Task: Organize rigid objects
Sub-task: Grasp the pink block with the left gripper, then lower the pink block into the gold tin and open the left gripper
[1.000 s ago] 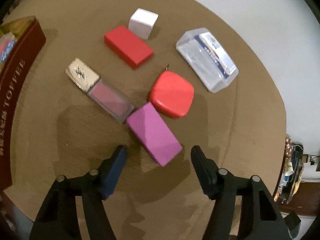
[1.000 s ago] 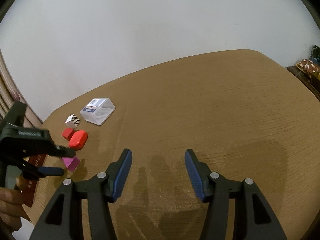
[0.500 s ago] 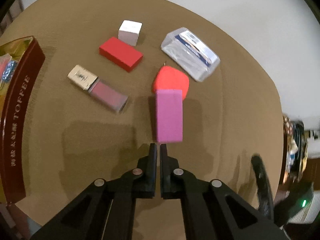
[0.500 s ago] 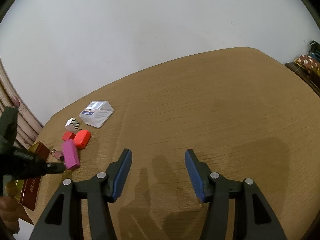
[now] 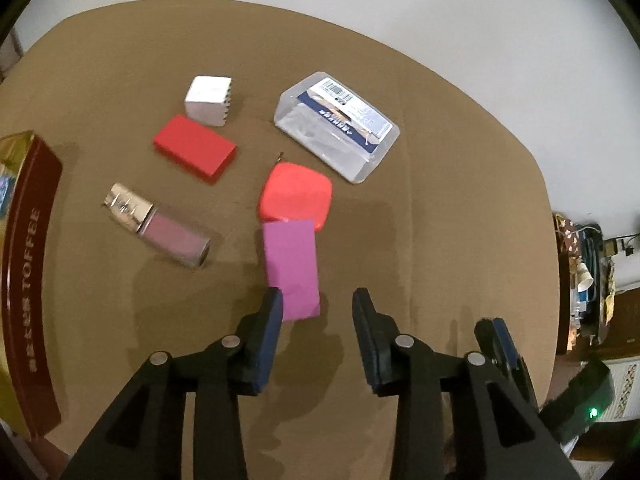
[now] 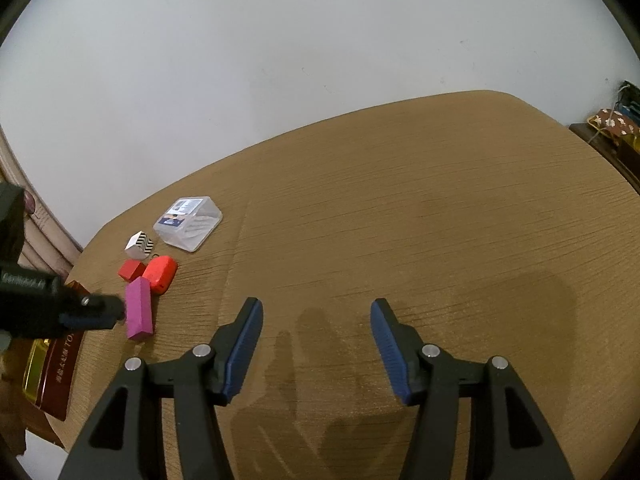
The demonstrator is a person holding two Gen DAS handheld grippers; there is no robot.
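A brown wood-grain bench (image 5: 460,208) carries a white cube (image 5: 208,100), a red block (image 5: 194,149), a clear plastic box (image 5: 338,126), a red rounded case (image 5: 296,196), a purple block (image 5: 292,266), a pink cosmetic bottle (image 5: 158,226) and, at its left edge, a dark red toffee tin (image 5: 28,280).

Open ground: the table (image 6: 420,248) lies bare from 12 to 3 o'clock ahead of the right gripper (image 6: 316,344), jaws apart with nothing between them.
Cluster: at the left gripper (image 5: 316,332), whose jaws are opening, the purple block (image 5: 292,268) lies at 12 o'clock, just off the left pad, touching the red rounded case (image 5: 296,196) behind it.
Gaps: a clear lane runs between the lip-gloss tube (image 5: 156,224) at 10 o'clock and the purple block.
Far obstacles: red block (image 5: 195,149) and white cube (image 5: 209,95) at 11, clear plastic box (image 5: 336,124) at 1.
Left wall: toffee tin (image 5: 28,280) at 9 o'clock.
Right flank: bare table at 3 o'clock.
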